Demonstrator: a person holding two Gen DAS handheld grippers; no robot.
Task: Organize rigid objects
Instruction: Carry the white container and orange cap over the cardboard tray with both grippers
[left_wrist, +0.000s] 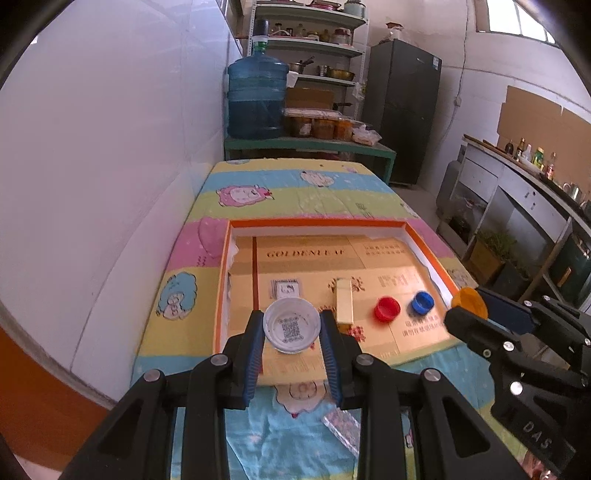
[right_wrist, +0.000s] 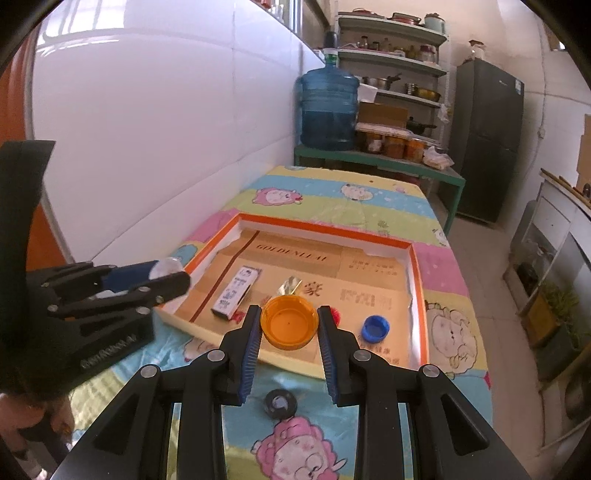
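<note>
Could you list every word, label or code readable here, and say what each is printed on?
"GOLDENLEAF": gold cardboard lining the orange tray.
"DAS": body of the right tool.
QR code, no legible words: inside the white cap.
Chinese print on the cardboard, the small box and the left tool's embossed lettering: too blurred.

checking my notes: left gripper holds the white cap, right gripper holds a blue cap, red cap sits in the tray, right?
Not quite. The right gripper is shut on the orange cap, not a blue one, as the right wrist view shows. The blue cap lies loose in the tray. The rest holds: the left gripper grips the white cap, and the red cap sits in the tray.
</note>
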